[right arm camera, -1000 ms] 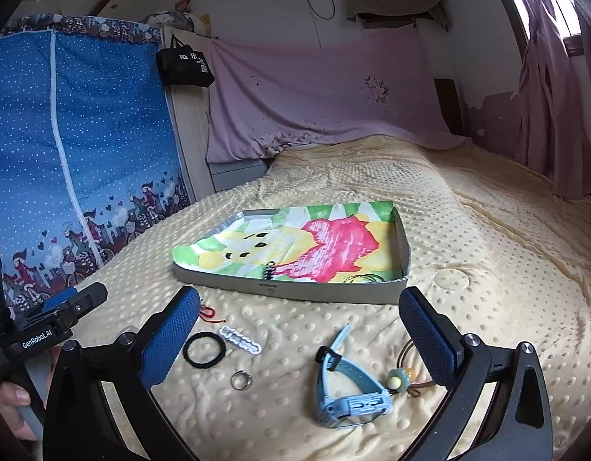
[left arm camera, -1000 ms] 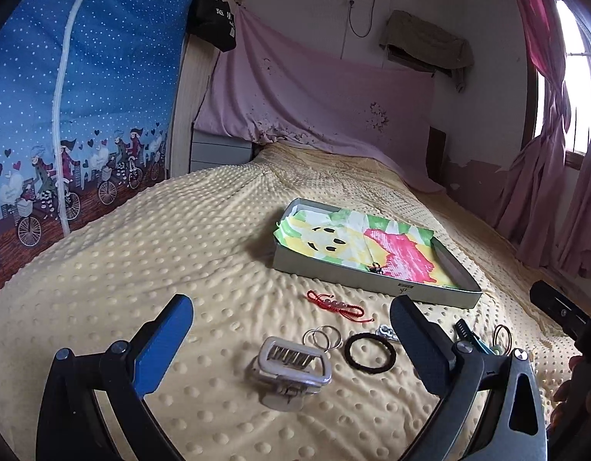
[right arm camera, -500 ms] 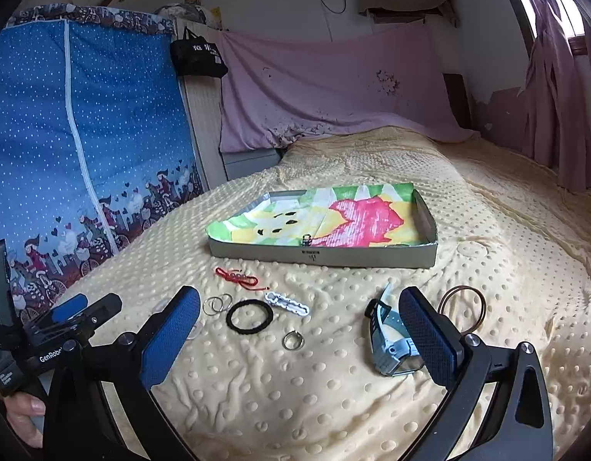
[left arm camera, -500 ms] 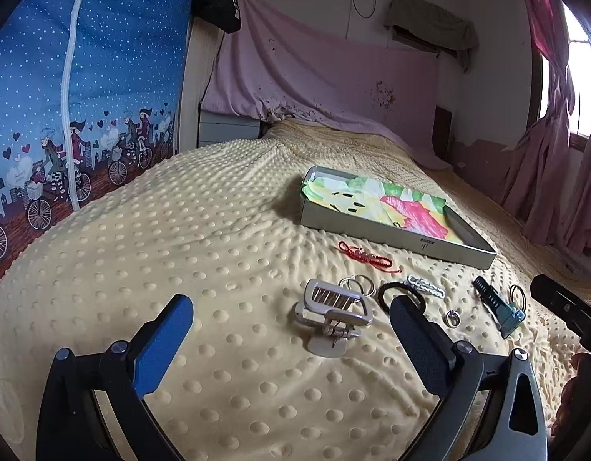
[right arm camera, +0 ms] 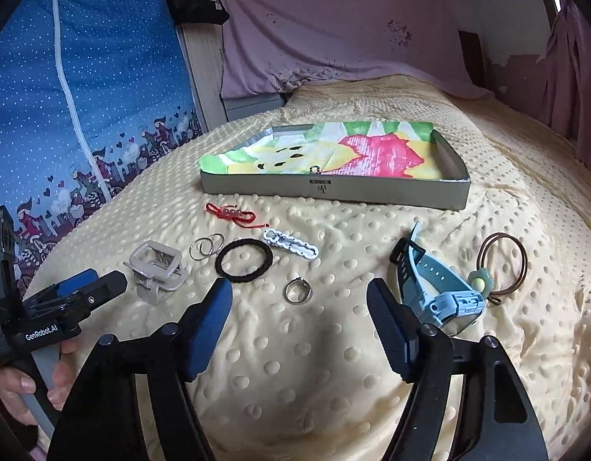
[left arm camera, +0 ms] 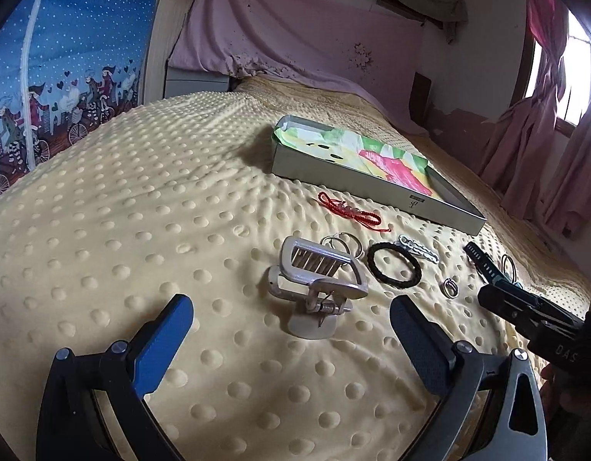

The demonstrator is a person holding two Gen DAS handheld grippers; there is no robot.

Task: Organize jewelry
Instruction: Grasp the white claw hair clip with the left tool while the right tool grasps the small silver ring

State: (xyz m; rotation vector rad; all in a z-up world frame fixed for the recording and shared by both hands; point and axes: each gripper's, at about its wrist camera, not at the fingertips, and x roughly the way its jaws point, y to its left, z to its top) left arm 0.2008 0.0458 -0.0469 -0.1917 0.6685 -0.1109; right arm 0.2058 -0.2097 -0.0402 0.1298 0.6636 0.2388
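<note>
Both grippers were brought lower over the dotted yellow blanket (right arm camera: 334, 365); right gripper (right arm camera: 299, 307) jaws were narrowed, empty; left gripper (left arm camera: 291, 324) was held wide, beside pink curtains (left arm camera: 541, 146).

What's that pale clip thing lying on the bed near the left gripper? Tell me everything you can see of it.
The hair claw clip looks like matte silvery-beige plastic. It has a squared open frame with a row of straight teeth, two flat thumb tabs, and a bare metal spring at the hinge. It lies tilted on the dotted yellow blanket, jaws closed. The thin hoop rings lie right behind it; whether they touch is unclear. No gripper touches it.
</note>
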